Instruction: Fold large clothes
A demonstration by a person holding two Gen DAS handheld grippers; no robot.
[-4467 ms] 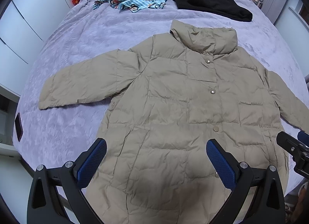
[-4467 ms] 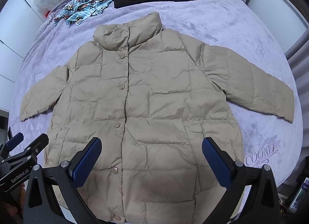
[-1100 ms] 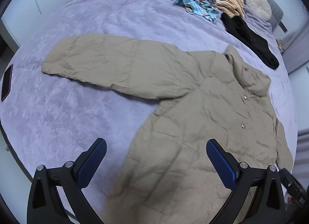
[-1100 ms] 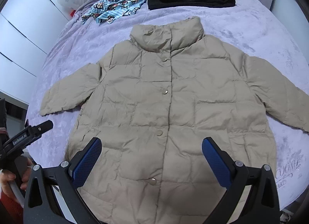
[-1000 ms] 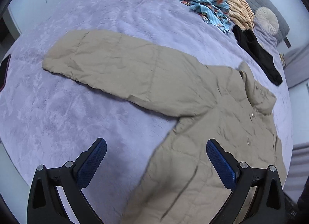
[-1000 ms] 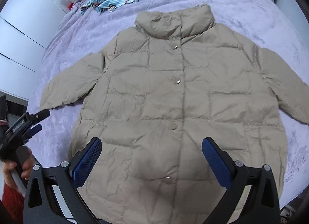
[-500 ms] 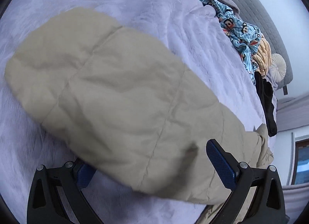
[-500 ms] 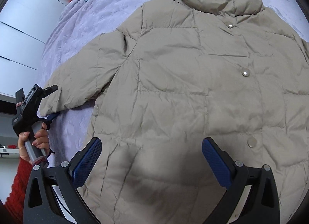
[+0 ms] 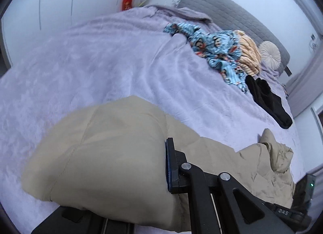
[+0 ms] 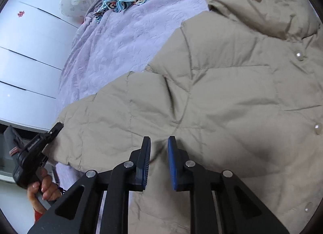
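Now both tools pinch the beige jacket (image 10: 222, 92): left tool (image 9: 161, 165) on its sleeve.

My left wrist view sits very low, almost on the beige coat (image 9: 113, 153), its sleeve filling the lower frame, and looks up the purple bed (image 9: 101, 62) toward the grey headboard (image 9: 222, 11). My right wrist view hangs a little higher over the coat's front and looks down steeply between its own fingers (image 10: 145, 159), facing the collar. Both views share the sleeve, the bedspread and the blue patterned garment (image 9: 218, 52). The right view also catches the left hand-held gripper (image 10: 34, 149) at its lower left edge.
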